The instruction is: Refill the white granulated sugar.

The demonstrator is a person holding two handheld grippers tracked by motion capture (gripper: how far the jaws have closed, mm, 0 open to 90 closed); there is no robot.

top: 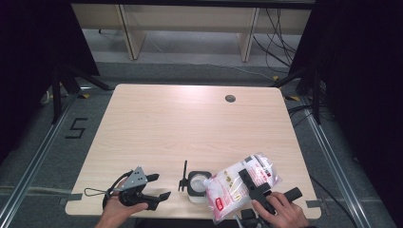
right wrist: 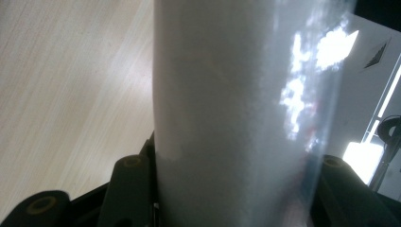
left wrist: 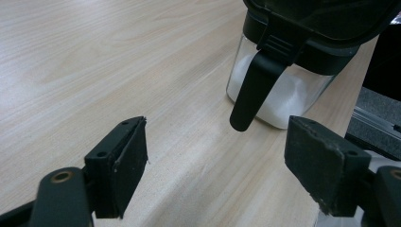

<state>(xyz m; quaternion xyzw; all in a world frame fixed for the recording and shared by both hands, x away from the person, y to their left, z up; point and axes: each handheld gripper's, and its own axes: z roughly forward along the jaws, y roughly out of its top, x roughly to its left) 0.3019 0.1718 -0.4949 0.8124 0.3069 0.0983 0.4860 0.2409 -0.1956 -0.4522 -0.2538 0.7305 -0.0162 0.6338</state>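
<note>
Bench: pale wood table (top: 190,123), round cable hole (top: 230,98) near its far right corner; all handled things sat along the near edge.
Left gripper (top: 154,187): held in the left hand (top: 116,211) by the near left corner, pointing toward the container; jaws stood apart with bare wood between them, clamped on nothing.
Right gripper (top: 249,183): held in the right hand (top: 280,209) near the near right corner; jaws were clamped on the bag, one on each side of it.
Bag (top: 240,185): clear plastic pouch of white grains with red print, tilted, its lower left end over the container's open top.
Container (top: 197,185): clear, black-rimmed, between the two grippers just inside the near edge, its lid standing open at its left.
Open room: the whole far half of the bench and its left side lay free; the bag's near end overhung the near edge.
Left gripper view: showed white grains inside the container (left wrist: 279,90) and a black latch (left wrist: 253,92) hanging down its wall.
Right gripper view: showed the bag (right wrist: 236,113) close up, grains packed tight between the jaws, bench at the left.
</note>
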